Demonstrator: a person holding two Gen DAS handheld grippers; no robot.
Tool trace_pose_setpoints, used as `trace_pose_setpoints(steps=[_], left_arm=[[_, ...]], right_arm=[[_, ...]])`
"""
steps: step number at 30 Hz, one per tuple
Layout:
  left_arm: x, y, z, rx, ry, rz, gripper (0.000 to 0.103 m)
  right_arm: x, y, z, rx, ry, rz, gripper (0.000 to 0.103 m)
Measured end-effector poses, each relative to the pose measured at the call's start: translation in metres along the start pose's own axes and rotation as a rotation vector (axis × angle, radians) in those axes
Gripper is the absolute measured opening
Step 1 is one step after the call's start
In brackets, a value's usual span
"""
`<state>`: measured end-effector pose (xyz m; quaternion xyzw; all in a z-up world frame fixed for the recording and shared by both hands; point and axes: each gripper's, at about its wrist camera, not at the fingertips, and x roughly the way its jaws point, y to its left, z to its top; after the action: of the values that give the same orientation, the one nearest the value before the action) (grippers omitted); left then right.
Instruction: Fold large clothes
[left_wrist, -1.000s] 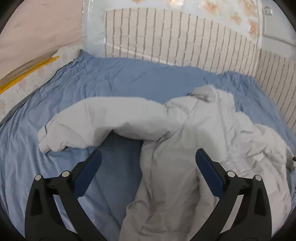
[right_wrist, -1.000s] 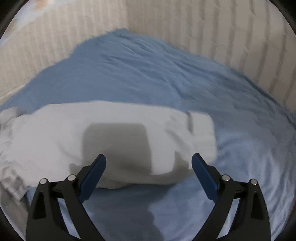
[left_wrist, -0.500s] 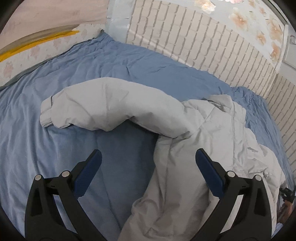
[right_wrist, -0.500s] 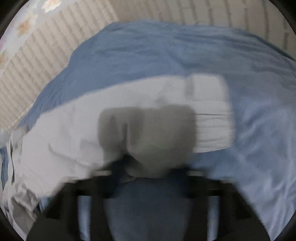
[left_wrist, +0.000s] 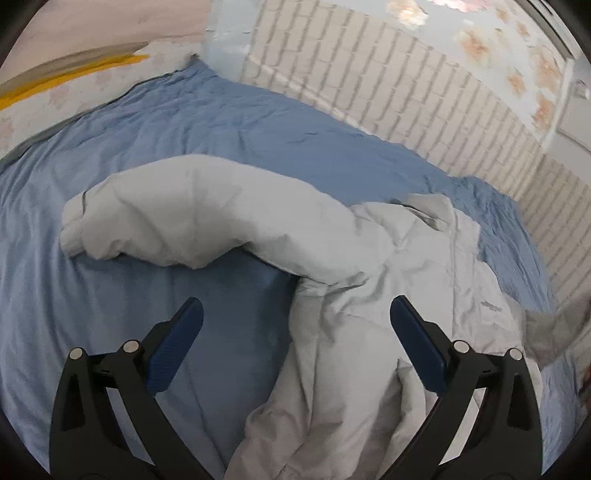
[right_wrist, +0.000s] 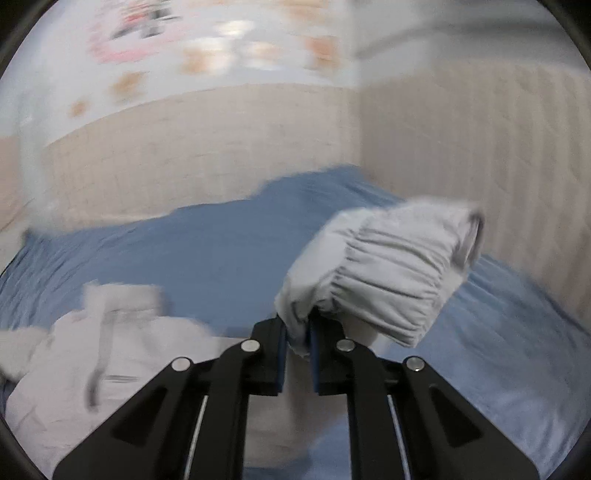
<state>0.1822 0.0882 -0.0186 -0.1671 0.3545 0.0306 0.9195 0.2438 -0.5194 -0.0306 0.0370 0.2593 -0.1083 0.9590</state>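
A pale grey padded jacket (left_wrist: 388, 295) lies on the blue bedsheet (left_wrist: 221, 129), with one sleeve (left_wrist: 192, 214) stretched out to the left. My left gripper (left_wrist: 295, 332) hovers open just above the sheet and the jacket's side, nothing between its fingers. In the right wrist view my right gripper (right_wrist: 297, 332) is shut on the jacket's other sleeve (right_wrist: 388, 269), pinched near the elastic cuff and lifted off the bed. The jacket's body (right_wrist: 103, 362) lies blurred at the lower left of that view. The raised sleeve also shows at the right edge of the left wrist view.
White brick-pattern walls (left_wrist: 369, 85) enclose the bed on the far side and on the right (right_wrist: 480, 166). A pale floral cover with a yellow stripe (left_wrist: 74, 77) lies beyond the sheet at the upper left. Bare blue sheet (right_wrist: 203, 251) stretches behind the jacket.
My right gripper has shut on the sleeve near its cuff and lifted it up off the bed. My left gripper has rolled a little and stays open.
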Motion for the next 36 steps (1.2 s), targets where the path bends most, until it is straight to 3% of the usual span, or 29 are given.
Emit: trace_pose_setpoints(steps=[2,6,9,10,12,17,19,24,28,31,32,36], left_arm=[[-0.004,-0.001,0.003,0.011,-0.012,-0.007,0.1],[-0.011,0.008,0.008,-0.018,-0.026,-0.025,0.1],[-0.012,0.011,0.008,-0.024,-0.023,-0.037,0.1],[-0.012,0.01,0.008,-0.017,-0.022,-0.033,0.1],[-0.01,0.009,0.007,-0.014,-0.019,-0.031,0.1],[-0.008,0.0,0.005,0.012,-0.009,-0.039,0.1],[-0.009,-0.004,0.004,0.023,-0.007,-0.043,0.1],[-0.018,-0.005,0.005,0.017,-0.024,-0.051,0.1],[-0.025,-0.002,0.008,-0.001,-0.039,-0.054,0.1],[-0.027,0.0,0.01,-0.001,-0.048,-0.053,0.1],[-0.028,0.0,0.01,0.003,-0.052,-0.05,0.1],[-0.029,-0.003,0.011,0.028,-0.059,-0.053,0.1]], right_arm=[[0.008,0.073,-0.008,-0.079,0.03,0.13,0.01],[0.017,0.173,-0.057,-0.135,0.171,0.382,0.012],[0.024,0.205,-0.088,-0.111,0.304,0.482,0.012],[0.024,0.216,-0.097,-0.164,0.353,0.507,0.012],[0.012,0.216,-0.098,-0.217,0.357,0.504,0.012],[0.001,0.165,-0.08,0.01,0.382,0.51,0.014],[-0.002,0.153,-0.077,0.034,0.369,0.523,0.015],[-0.014,0.174,-0.075,-0.096,0.333,0.512,0.017],[-0.039,0.204,-0.086,-0.373,0.251,0.366,0.023],[-0.052,0.217,-0.093,-0.47,0.223,0.309,0.039],[-0.056,0.218,-0.091,-0.477,0.215,0.315,0.102],[-0.08,0.227,-0.082,-0.555,0.109,0.274,0.101]])
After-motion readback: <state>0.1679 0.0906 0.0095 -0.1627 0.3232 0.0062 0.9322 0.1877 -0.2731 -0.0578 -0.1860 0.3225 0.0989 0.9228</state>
